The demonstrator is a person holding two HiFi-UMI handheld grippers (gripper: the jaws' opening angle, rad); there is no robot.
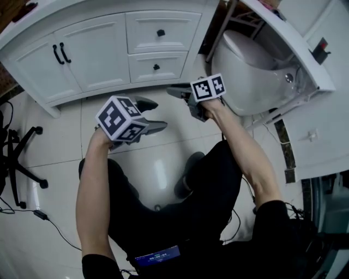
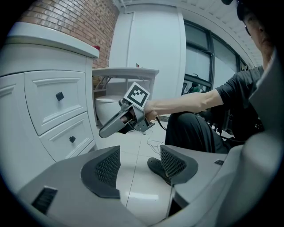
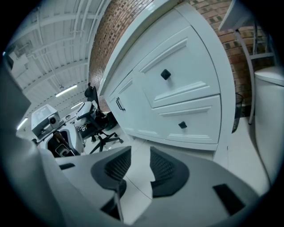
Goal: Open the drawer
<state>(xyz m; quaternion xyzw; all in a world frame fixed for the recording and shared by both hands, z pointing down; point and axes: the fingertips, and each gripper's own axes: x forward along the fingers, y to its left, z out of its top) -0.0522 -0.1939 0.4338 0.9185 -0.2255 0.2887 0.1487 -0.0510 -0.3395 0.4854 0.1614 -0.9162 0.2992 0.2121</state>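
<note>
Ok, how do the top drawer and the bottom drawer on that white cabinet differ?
The top drawer has a taller front than the bottom drawer. The top drawer sits just under the counter; the bottom drawer sits just above the cabinet's base. Both are white and shut, with a framed panel and one dark knob in the middle.

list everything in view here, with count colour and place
vanity cabinet: one, white, upper left
drawers: two, white, stacked on the cabinet's right, both shut
knobs: two, black, one per drawer
door handles: two, black, on the cabinet doors
toilet: one, white, right of the cabinet
office chair: one, black, far left
shoe: one, dark, below the grippers
left gripper: one, grey, open, empty
right gripper: one, grey, open, empty
</note>
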